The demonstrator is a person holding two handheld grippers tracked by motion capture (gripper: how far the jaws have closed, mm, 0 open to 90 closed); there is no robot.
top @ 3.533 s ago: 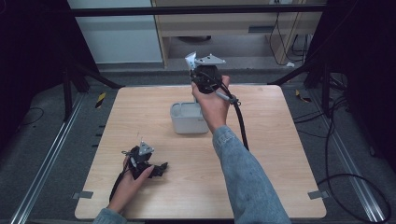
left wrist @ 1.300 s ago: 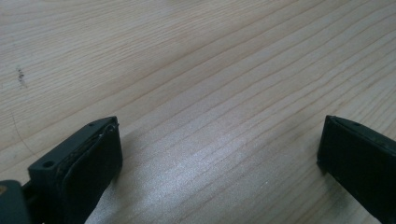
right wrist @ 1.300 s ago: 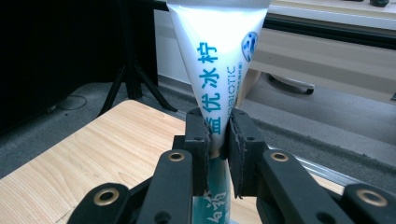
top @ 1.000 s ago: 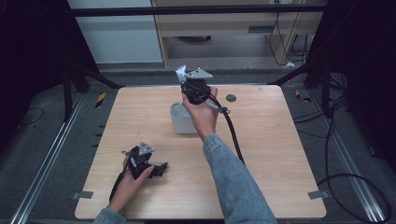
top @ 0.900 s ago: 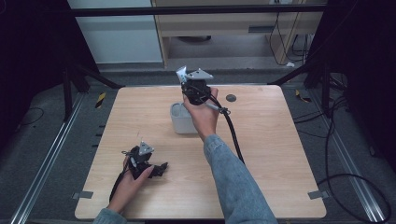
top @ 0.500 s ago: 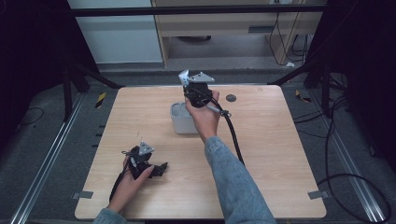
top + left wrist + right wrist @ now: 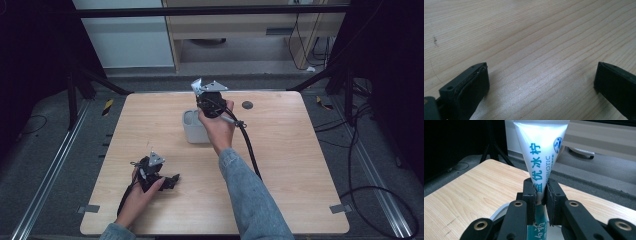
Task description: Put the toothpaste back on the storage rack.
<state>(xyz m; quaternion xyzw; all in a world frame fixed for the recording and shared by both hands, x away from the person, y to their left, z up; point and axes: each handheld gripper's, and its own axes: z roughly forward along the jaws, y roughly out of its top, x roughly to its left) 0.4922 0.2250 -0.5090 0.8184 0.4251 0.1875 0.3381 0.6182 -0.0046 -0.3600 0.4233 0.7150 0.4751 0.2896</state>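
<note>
Right gripper view looks up a white tube (image 7: 541, 152) with blue print clenched between the jaws of the right gripper (image 7: 541, 195), its long axis upright: flat crimped end above the jaws, lower end going down past them toward the pale rim of the grey bin (image 7: 499, 213) directly below. From the high view, the right gripper (image 7: 207, 98) hangs over that bin (image 7: 194, 131), so a straight lowering should seat the tube. Well off toward the person, the left gripper (image 7: 156, 175) rests released on the table (image 7: 300, 150).

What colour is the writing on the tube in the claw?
Blue-green, on a white tube, clearest in the right gripper view.
</note>
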